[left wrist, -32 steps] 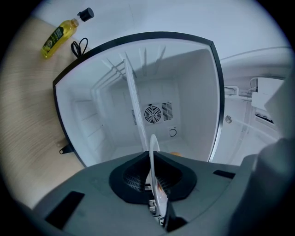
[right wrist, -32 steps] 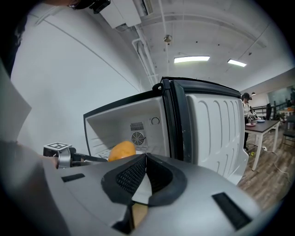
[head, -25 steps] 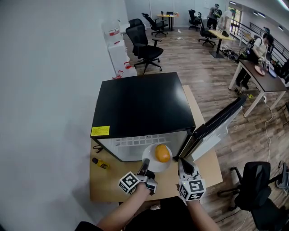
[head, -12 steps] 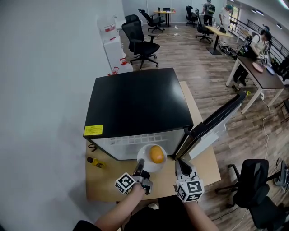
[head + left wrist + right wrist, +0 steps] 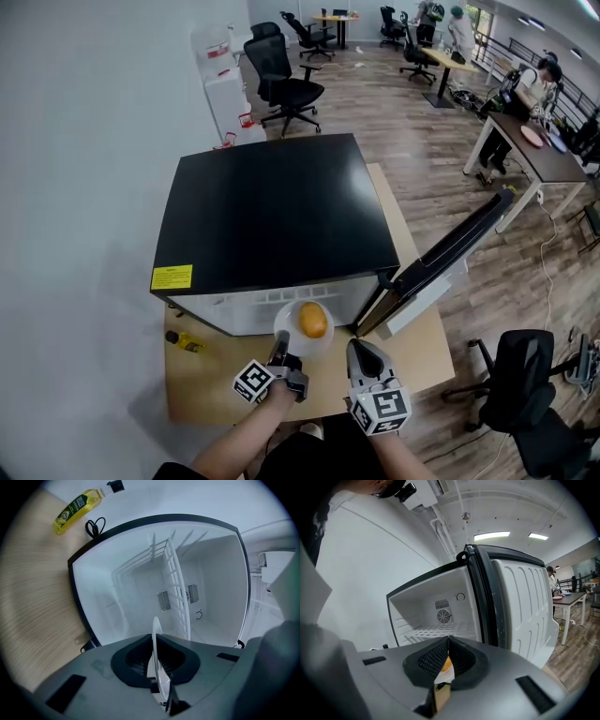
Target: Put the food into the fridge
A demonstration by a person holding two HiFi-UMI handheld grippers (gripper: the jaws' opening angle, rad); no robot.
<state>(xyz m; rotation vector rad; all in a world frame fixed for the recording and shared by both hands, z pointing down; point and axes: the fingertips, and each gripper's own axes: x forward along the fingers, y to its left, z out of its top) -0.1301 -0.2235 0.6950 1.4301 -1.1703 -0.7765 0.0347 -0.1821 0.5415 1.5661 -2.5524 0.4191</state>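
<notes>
**Wooden table (image 5: pixel 202 394), fridge (image 5: pixel 272 216) open, plate (image 5: pixel 287 330) at its mouth**

Office floor and desks spread behind the black-topped fridge. At nine o'clock from the plate, a yellow bottle (image 5: pixel 184 342) lies on the tabletop. The left gripper (image 5: pixel 278 351) pinches the white plate's rim at its six o'clock, jaws nearly together on the thin edge. An orange fruit (image 5: pixel 313 321) sits on the plate, just before the fridge's open front. At three o'clock, the right gripper (image 5: pixel 362 351) has its jaws together, holding nothing. The fridge door (image 5: pixel 450 251) stands swung open toward two o'clock.
</notes>
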